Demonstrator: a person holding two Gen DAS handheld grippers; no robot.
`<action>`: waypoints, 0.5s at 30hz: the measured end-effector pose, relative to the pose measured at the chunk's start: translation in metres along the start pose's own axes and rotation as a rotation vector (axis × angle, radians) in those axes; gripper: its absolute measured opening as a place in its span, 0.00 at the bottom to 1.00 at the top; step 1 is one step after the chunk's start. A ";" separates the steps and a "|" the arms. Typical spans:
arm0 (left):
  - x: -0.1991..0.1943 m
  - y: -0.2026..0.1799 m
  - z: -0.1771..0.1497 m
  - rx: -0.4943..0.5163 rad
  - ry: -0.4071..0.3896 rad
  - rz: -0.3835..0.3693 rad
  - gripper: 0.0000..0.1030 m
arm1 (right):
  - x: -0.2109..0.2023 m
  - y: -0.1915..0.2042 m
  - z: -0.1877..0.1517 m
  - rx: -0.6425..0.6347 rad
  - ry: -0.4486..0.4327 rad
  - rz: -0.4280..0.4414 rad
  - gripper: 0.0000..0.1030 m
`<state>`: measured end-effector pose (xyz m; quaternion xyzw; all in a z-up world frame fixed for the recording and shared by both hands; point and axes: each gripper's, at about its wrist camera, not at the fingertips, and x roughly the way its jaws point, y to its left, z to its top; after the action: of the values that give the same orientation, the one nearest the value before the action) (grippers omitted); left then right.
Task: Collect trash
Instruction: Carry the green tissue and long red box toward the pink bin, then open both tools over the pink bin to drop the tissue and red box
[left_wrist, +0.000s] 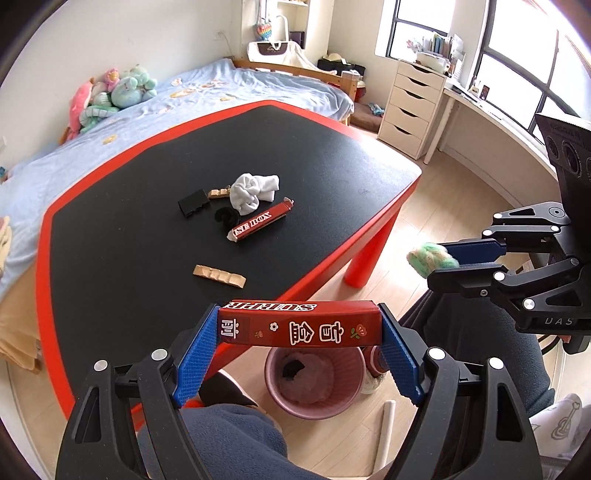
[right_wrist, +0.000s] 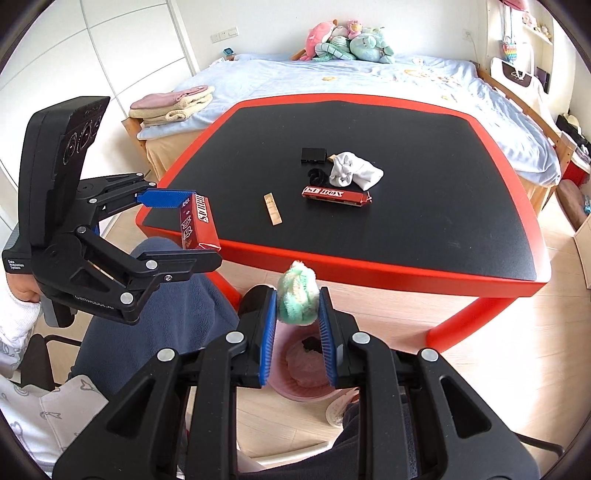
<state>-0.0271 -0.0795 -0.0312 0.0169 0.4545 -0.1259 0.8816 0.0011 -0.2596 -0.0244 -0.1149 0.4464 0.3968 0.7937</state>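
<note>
My left gripper (left_wrist: 299, 325) is shut on a red carton (left_wrist: 299, 325) printed "SURPRISE BOX", held crosswise above the pink waste bin (left_wrist: 314, 376) on the floor. My right gripper (right_wrist: 297, 306) is shut on a fluffy green-and-cream ball (right_wrist: 297, 295), also over the bin (right_wrist: 303, 373). On the black table top (left_wrist: 147, 221) lie a second red carton (left_wrist: 260, 225), a white crumpled cloth (left_wrist: 253, 192), a black box (left_wrist: 192, 203), a black curled item (left_wrist: 225, 216) and a tan wooden strip (left_wrist: 219, 276). The left gripper with its carton (right_wrist: 197, 221) shows in the right wrist view.
The table has a red rim (right_wrist: 369, 254) and red legs (left_wrist: 364, 269). A bed (right_wrist: 369, 77) with plush toys stands behind it. White drawers (left_wrist: 413, 107) and a desk stand by the window. The person's knees (right_wrist: 166, 302) are beside the bin. A white stick (left_wrist: 386, 435) lies on the floor.
</note>
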 end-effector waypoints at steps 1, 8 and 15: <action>0.001 -0.002 -0.002 0.000 0.005 -0.002 0.76 | 0.000 0.001 -0.004 0.000 0.005 0.001 0.21; 0.005 -0.010 -0.012 0.002 0.023 -0.017 0.76 | 0.002 0.004 -0.014 0.003 0.019 0.010 0.21; 0.004 -0.015 -0.012 0.017 0.018 -0.045 0.77 | 0.002 0.005 -0.015 0.003 0.021 0.020 0.30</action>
<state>-0.0384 -0.0931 -0.0403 0.0152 0.4615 -0.1494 0.8743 -0.0115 -0.2633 -0.0337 -0.1134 0.4566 0.4030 0.7850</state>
